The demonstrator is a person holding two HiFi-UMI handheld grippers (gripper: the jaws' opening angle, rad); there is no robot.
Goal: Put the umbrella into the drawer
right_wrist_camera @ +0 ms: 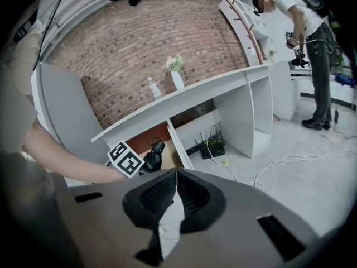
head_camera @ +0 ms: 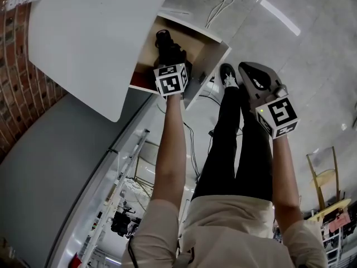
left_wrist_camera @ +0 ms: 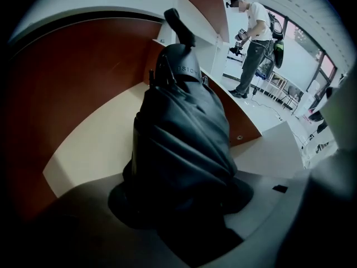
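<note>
A folded black umbrella (left_wrist_camera: 184, 138) fills the left gripper view, handle (left_wrist_camera: 178, 27) pointing away. My left gripper (left_wrist_camera: 181, 205) is shut on its bundled fabric and holds it tilted down into the open drawer (left_wrist_camera: 106, 144), which has a pale floor and red-brown walls. The head view shows the same umbrella (head_camera: 166, 46) over the drawer (head_camera: 192, 46), just past the left gripper's marker cube (head_camera: 172, 78). Off to the right, my right gripper (right_wrist_camera: 175, 175) is shut with nothing in it, its pads meeting at the tips; it hangs beside the drawer (right_wrist_camera: 167, 149) and above the floor.
A white counter top (head_camera: 95, 38) overhangs the drawer, with a brick wall (head_camera: 17, 94) behind. A vase (right_wrist_camera: 177, 74) stands on the counter. A router (right_wrist_camera: 212, 147) and cables (right_wrist_camera: 290, 161) lie on the floor. Another person (right_wrist_camera: 307, 49) stands further off.
</note>
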